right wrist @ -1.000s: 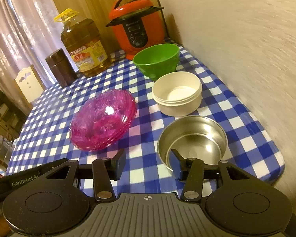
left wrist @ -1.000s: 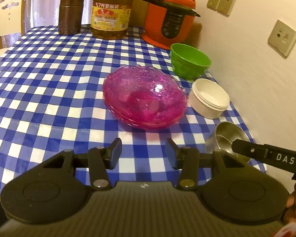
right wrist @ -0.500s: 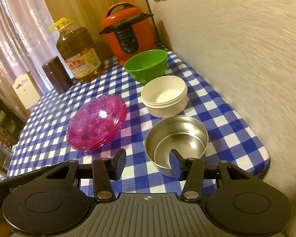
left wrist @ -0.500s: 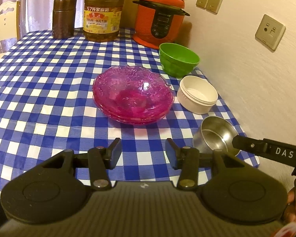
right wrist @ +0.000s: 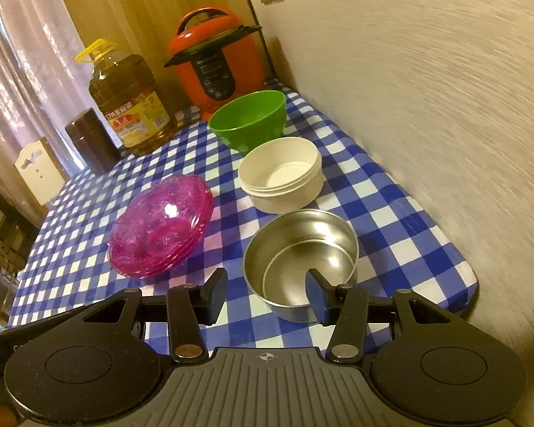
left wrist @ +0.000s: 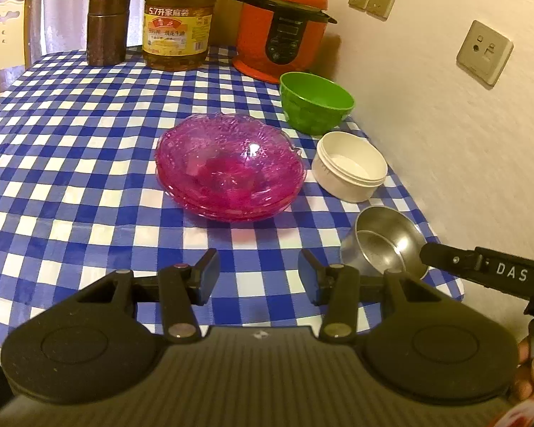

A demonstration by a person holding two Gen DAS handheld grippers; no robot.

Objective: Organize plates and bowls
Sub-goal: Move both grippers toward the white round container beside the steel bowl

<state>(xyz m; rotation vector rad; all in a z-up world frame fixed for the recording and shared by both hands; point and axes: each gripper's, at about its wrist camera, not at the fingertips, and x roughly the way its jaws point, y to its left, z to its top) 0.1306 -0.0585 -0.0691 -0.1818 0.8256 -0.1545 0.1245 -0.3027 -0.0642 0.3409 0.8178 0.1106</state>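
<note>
A stack of pink glass plates (left wrist: 228,174) (right wrist: 160,224) lies mid-table on the blue checked cloth (left wrist: 71,149). Along the wall stand a green bowl (left wrist: 315,103) (right wrist: 249,121), a white bowl (left wrist: 349,165) (right wrist: 281,174) and a steel bowl (left wrist: 388,242) (right wrist: 299,252), which seems to have a second one nested inside. My left gripper (left wrist: 258,267) is open and empty, short of the plates. My right gripper (right wrist: 267,288) is open too, hovering at the steel bowl's near rim with one fingertip over its inside. It shows as a black bar (left wrist: 480,270) in the left wrist view.
At the back stand a red pressure cooker (left wrist: 281,25), a big oil bottle (left wrist: 178,21) and a brown canister (left wrist: 106,28). The wall (right wrist: 427,106) runs close along the right side. The table's near right corner (right wrist: 470,284) is just beyond the steel bowl. A chair back (left wrist: 3,42) stands far left.
The right gripper has drawn back a little from the bowls, which now look smaller and further left. The left view has shifted only slightly. Both grippers keep the same opening.
</note>
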